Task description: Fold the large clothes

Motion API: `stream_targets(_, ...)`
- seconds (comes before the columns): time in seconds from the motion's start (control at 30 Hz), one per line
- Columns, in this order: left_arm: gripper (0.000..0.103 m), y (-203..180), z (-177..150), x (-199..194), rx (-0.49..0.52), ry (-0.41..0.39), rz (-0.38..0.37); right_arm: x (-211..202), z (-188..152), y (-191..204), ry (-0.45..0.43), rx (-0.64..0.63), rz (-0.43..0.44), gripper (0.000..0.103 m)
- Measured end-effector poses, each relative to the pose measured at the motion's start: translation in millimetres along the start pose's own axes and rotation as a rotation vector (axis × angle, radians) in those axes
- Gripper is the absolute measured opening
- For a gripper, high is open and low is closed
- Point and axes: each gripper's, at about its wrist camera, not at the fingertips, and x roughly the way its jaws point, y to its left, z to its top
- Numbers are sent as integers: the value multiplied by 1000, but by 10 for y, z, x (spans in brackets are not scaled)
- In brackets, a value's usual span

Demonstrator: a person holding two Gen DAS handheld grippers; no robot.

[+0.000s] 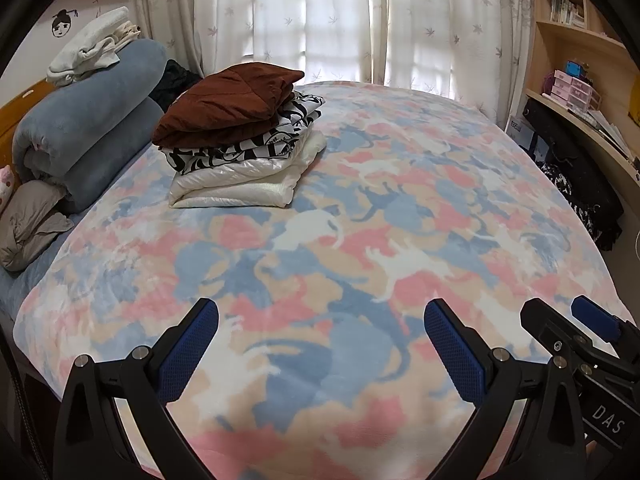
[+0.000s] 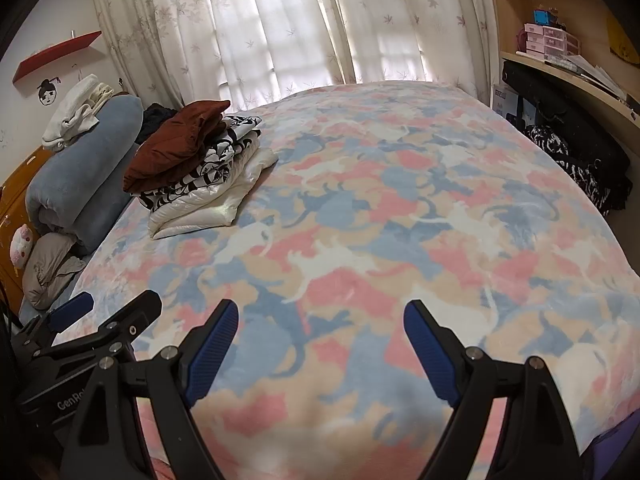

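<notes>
On the far left of the bed point(image 1: 400, 208), a pile of folded clothes point(image 1: 240, 136) is sitting out of the way. Both the left hand-held gripper point(image 1: 320, 344) and right hand-held gripper point(image 2: 320, 344) are hanging wide apart, grasping nothing, leaving folding room.
</notes>
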Motion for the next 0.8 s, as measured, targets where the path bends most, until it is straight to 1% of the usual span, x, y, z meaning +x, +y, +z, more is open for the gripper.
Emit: stream_targets(0.8,100,-8,-7,5,2,1,10,6,4,-35,0,-5,-11,85)
